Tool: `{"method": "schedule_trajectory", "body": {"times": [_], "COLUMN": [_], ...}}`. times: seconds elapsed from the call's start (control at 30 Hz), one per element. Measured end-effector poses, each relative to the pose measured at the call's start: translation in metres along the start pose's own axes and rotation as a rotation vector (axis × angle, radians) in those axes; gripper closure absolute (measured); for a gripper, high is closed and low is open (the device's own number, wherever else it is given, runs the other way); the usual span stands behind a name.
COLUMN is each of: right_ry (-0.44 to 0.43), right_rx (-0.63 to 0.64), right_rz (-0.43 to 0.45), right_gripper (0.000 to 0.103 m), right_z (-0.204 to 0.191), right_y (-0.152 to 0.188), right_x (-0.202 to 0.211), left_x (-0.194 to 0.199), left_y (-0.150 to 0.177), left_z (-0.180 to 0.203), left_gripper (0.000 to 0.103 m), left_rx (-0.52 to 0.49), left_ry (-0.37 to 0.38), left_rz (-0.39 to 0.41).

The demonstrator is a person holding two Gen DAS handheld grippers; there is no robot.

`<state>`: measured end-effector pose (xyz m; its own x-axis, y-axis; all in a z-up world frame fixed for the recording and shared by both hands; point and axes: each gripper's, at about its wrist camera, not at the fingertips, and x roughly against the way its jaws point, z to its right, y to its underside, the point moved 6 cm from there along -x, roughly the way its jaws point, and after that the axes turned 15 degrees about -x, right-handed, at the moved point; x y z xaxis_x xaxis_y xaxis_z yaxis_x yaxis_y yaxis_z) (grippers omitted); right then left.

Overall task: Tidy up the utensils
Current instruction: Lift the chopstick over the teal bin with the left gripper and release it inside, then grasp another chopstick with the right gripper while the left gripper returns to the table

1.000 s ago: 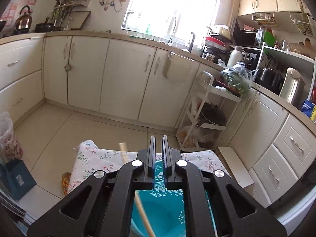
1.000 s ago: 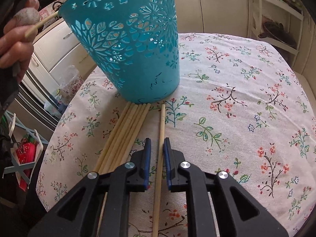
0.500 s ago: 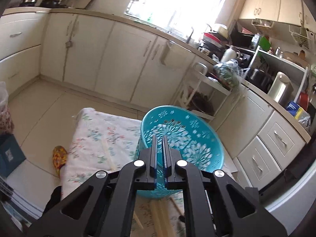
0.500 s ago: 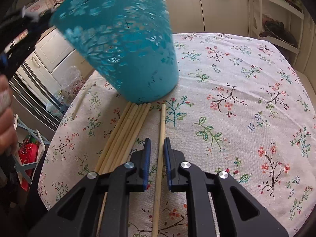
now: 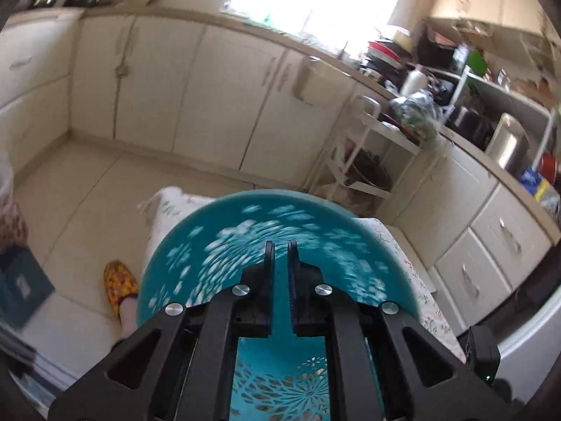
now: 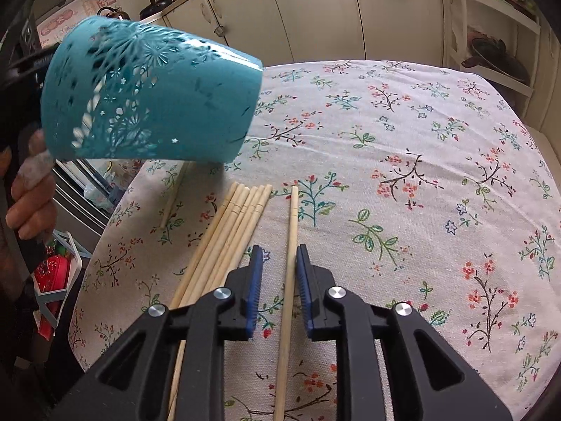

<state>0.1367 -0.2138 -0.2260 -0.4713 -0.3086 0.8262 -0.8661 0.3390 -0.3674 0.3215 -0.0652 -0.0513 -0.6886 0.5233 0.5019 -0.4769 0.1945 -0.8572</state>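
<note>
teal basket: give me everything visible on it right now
The teal basket is a round, tapered container that looks like moulded plastic, with floral cut-outs around its upper wall and a plain solid band toward the base. It is lifted off the floral tablecloth and tipped nearly sideways, base toward the table's middle, rim toward the left gripper, whose fingers straddle the rim wall. Nothing shows inside it. It hangs above the far ends of the chopsticks, not touching them.
</note>
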Motion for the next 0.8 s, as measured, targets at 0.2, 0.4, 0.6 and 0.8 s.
{"method": "schedule_trajectory", "body": {"times": [0.2, 0.4, 0.6, 0.8], "right_ry": [-0.01, -0.017, -0.024, -0.023], "right_rx": [-0.004, -0.009, -0.003, 0.012], "right_rz": [-0.006, -0.012, -0.017, -0.017], "right_gripper": [0.079, 0.078, 0.075, 0.069], "right_z": [-0.001, -0.003, -0.003, -0.007], "right_y": [-0.001, 0.0, -0.003, -0.002], "right_x": [0.0, 0.001, 0.0, -0.001], "left_x": [-0.026, -0.057, -0.057, -0.004], "left_y": [-0.044, -0.058, -0.063, -0.084], "left_z": [0.054, 0.09, 0.081, 0.024], "left_gripper": [0.081, 0.071, 0.071, 0.054], "left_rx": [-0.218, -0.355, -0.295, -0.177], "left_ry": [0.035, 0.04, 0.07, -0.051], "left_rz": [-0.083, -0.171, -0.182, -0.038]}}
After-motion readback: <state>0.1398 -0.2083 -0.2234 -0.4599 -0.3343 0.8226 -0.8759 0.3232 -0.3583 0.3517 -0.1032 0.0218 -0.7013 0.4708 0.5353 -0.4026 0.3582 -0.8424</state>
